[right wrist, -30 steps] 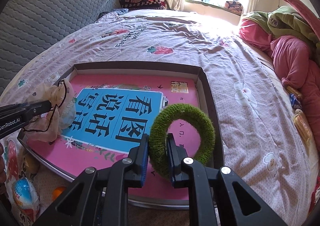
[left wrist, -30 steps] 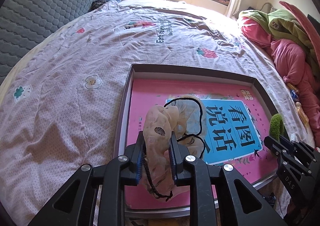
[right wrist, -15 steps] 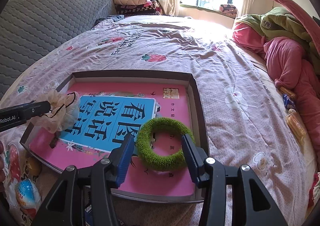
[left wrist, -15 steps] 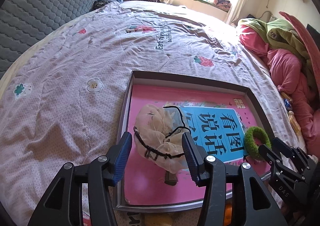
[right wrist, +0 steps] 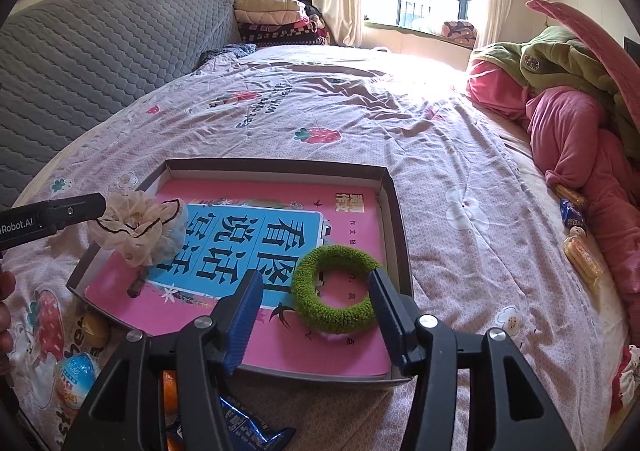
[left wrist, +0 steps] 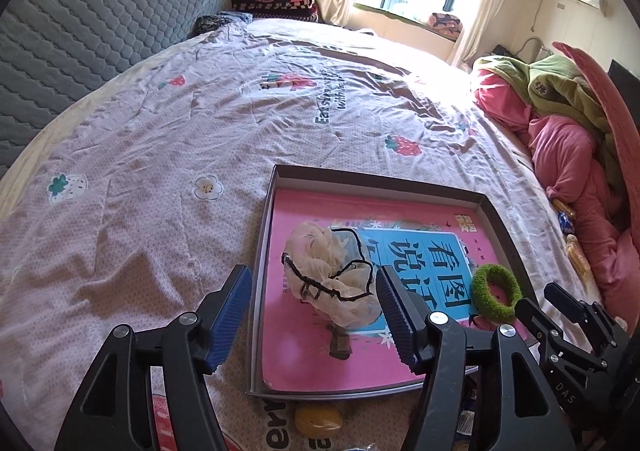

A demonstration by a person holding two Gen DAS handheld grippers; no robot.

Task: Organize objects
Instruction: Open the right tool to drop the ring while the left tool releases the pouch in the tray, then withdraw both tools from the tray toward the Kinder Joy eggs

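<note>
A shallow grey box [left wrist: 376, 179] [right wrist: 276, 165] lies on the bed with a pink book [left wrist: 304, 363] [right wrist: 320, 347] inside. A beige gauze scrunchie [left wrist: 332, 271] [right wrist: 140, 227] with black trim rests on the book's left part. My left gripper [left wrist: 312, 279] [right wrist: 60, 213] hovers over it, jaws still opening, pads clear of the fabric. A green fuzzy scrunchie [left wrist: 478, 287] [right wrist: 304, 283] lies flat on the book's right part. My right gripper [right wrist: 315, 279] [left wrist: 560, 311] straddles it, jaws opening and not touching it.
Snack packets [right wrist: 248, 427] and a yellow item [left wrist: 318, 417] lie at the bed's near edge below the box. A pink and green bedding pile [right wrist: 580, 91] fills the right side, with more packets [right wrist: 580, 251] beside it. A grey quilted headboard [right wrist: 100, 51] runs along the left.
Both grippers opened and let go of their scrunchies, which now lie on the book. Both grippers drew back and upward from the box.
</note>
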